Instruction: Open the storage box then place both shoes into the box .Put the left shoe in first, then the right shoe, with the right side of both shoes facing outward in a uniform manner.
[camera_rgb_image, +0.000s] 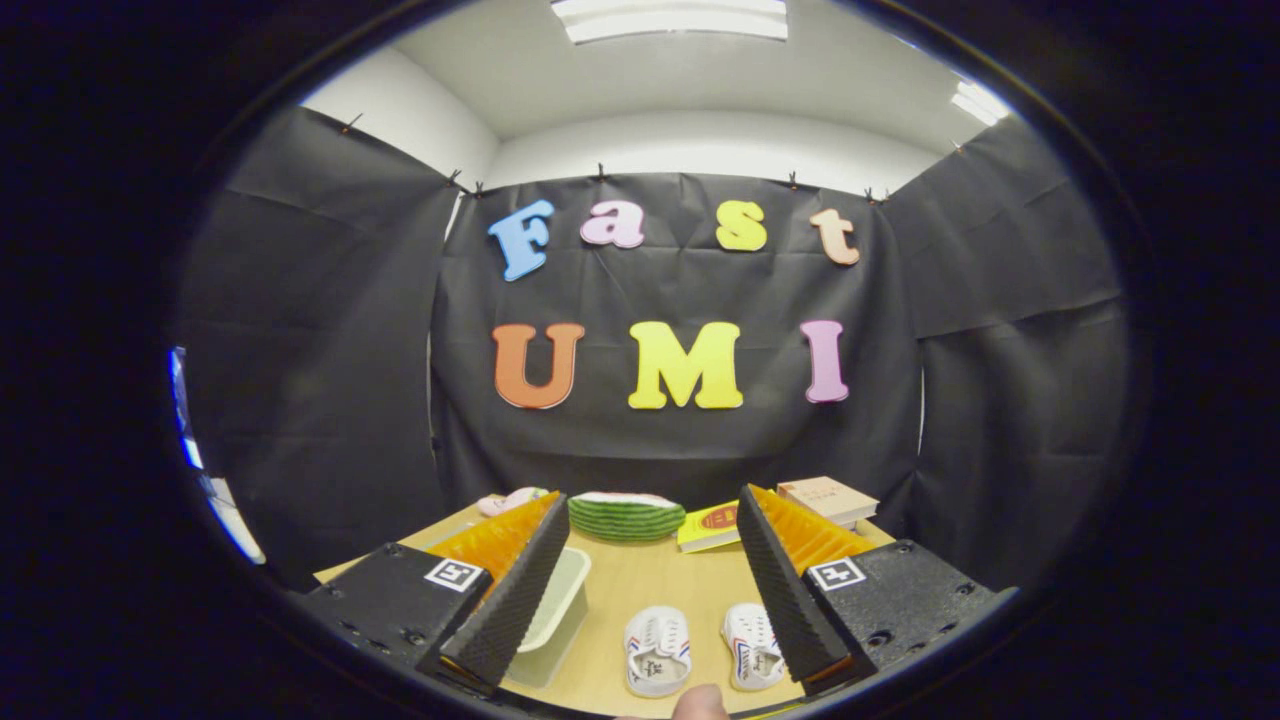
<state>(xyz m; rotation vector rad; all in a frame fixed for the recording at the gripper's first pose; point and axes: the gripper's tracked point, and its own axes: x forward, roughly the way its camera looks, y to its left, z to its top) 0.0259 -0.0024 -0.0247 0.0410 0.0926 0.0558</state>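
While my hand-held gripper (640, 600) hangs spread wide and empty above the wooden surface (640, 585), the storage box (555, 610) sits by its left finger; two white shoes (657, 650) (752, 645) lie between the fingers; watermelon slice (626, 515) and books (827, 498) beyond.

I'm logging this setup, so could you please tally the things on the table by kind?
Shoes: 2
Books: 2
Box: 1
Watermelon slice: 1
Pink thing, kind unclear: 1
Total: 7
The gripper is open above the table.
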